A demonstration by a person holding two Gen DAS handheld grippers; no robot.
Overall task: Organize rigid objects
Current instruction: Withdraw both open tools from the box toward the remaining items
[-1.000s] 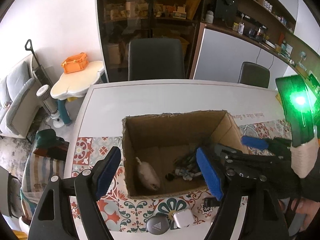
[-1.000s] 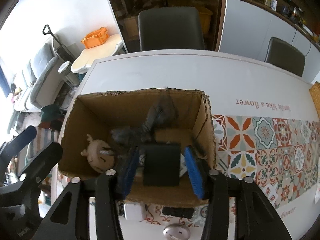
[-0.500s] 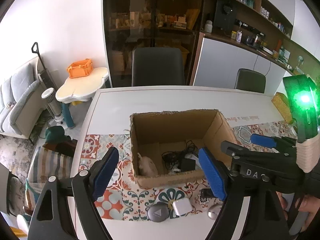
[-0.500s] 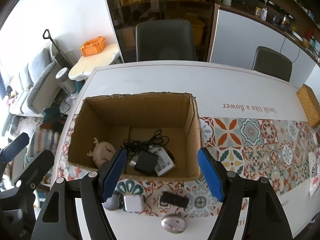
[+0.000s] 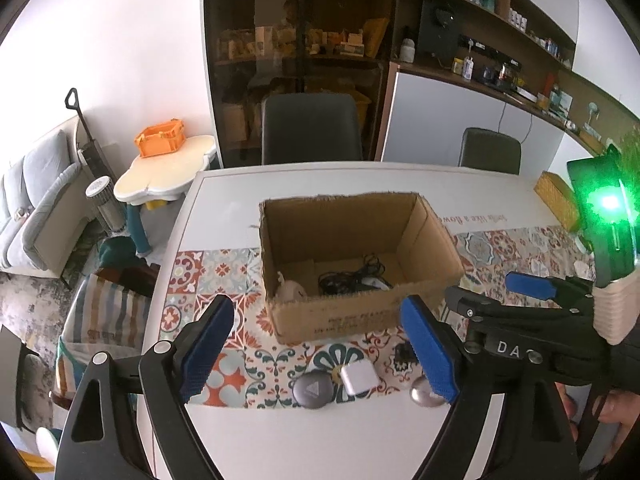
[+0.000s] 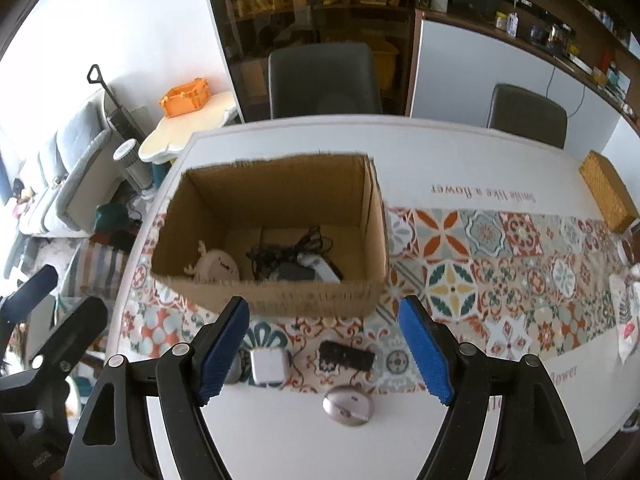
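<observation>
The right gripper [image 6: 324,354], a second ago pinching a black adapter [image 6: 294,271] over the box [image 6: 280,300], is opening, empty; the adapter lies inside, frame centre. The left gripper [image 5: 318,350], empty, opens wider. Both have pulled back.

One box [image 6: 280,300], four loose gadgets [image 6: 347,405], two chairs [image 6: 324,76].

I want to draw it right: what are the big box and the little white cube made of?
The box looks like brown corrugated cardboard, matte, with rough torn-looking top edges. The white cube seems smooth, slightly glossy plastic with rounded corners, probably a charger; I can't be sure.
</observation>
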